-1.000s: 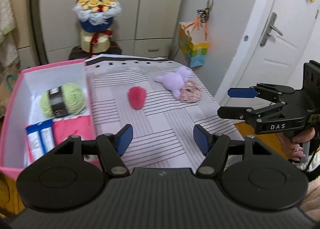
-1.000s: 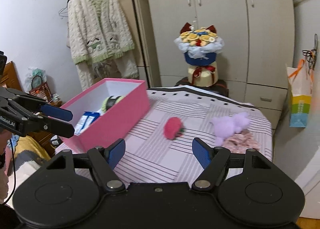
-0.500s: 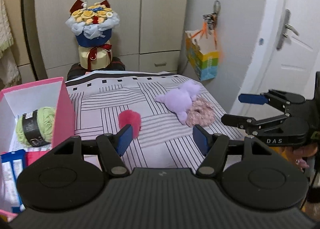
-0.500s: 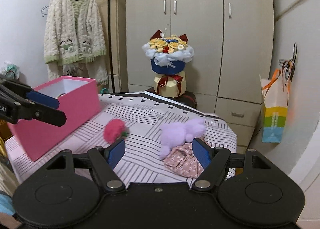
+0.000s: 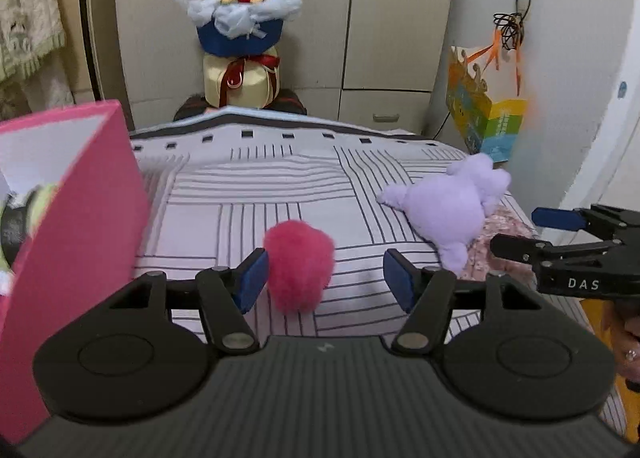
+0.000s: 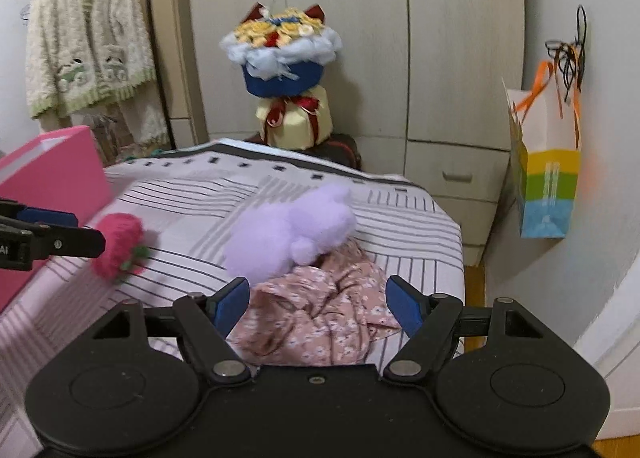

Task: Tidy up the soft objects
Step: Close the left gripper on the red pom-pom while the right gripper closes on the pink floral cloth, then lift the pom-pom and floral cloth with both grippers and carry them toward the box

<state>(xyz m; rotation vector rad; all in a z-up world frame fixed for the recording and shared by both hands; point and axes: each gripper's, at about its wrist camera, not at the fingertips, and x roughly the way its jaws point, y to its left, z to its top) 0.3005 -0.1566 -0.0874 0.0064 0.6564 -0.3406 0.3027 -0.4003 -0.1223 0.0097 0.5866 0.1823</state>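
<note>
A bed covered with a white sheet printed in thin dark stripes (image 5: 256, 193) carries the soft things. A fuzzy, deep-pink strawberry-shaped plush (image 5: 299, 265) lies near the middle of the bed, its small green leaves visible in the right wrist view. Further toward the bed's right edge, a pale lilac plush animal (image 5: 452, 209) lies partly on top of a crumpled pink floral-print cloth (image 6: 320, 318), touching it.

The left claw (image 5: 324, 278) is just in front of the pink plush; its jaws are closing, and the plush sits in the gap close to the left blue pad (image 5: 252, 278), though whether that pad touches it cannot be told (the right pad stands clearly apart from it). Nothing is gripped.

The right claw (image 6: 316, 304) hangs released and wide, its blue pads (image 6: 402, 308) framing the floral cloth without pressing on it. In the left wrist view the same claw appears at the right edge, held by a hand (image 5: 628, 342) wearing a ring.

A pink rectangular box with a white inside (image 5: 76, 217) stands on the left side of the bed; a ball of light green yarn with a dark band (image 5: 28, 209) is partly visible in it.
</note>
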